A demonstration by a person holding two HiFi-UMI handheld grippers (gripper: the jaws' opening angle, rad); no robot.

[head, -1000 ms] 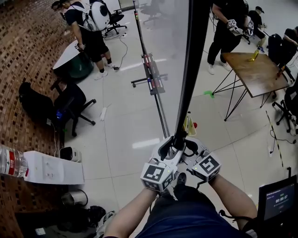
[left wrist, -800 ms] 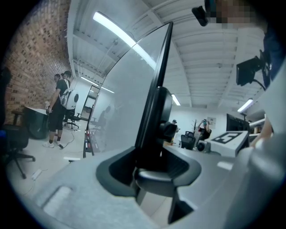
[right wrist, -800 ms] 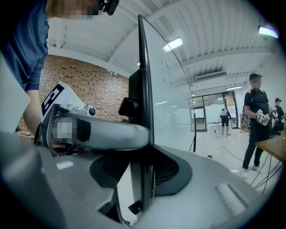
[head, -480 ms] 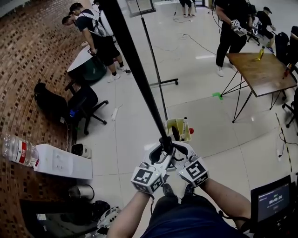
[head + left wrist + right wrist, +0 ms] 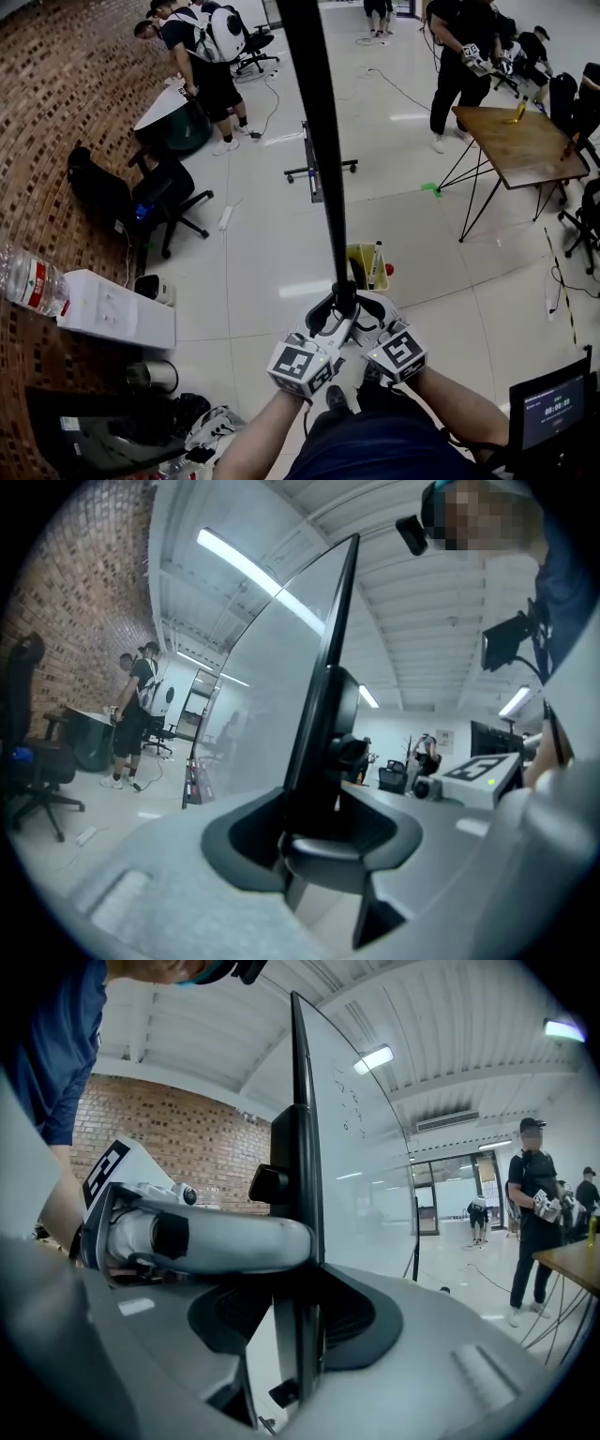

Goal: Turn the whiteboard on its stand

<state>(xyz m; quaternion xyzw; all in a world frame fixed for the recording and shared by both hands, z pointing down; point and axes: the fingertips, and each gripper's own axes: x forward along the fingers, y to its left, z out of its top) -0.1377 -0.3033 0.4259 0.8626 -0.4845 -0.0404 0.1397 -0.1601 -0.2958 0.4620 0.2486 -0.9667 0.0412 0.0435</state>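
Two grippers sit side by side just past the person's knees, left gripper [image 5: 330, 315] and right gripper [image 5: 366, 317], almost touching at the tips. Both are clamped on the near edge of the whiteboard [image 5: 319, 141], which the head view sees edge-on as a dark bar running from the grippers out to the far side of the room. The left one's jaws have just been easing open a hair, with the black frame between them and the pads on it. The right one's jaws are partway apart and pinch the same frame from its side.

Near right is a small screen [image 5: 553, 411]; near left, a water bottle [image 5: 26, 281] lies beside a white box [image 5: 117, 314] by the brick wall [image 5: 56, 112].

Just beyond the grippers a yellowish container [image 5: 359, 264] stands on the floor. Further out is the stand's wheeled foot [image 5: 314, 171], with an office chair [image 5: 164, 202] to the left and a wooden table [image 5: 516, 141] to the right. People are standing at the far end.
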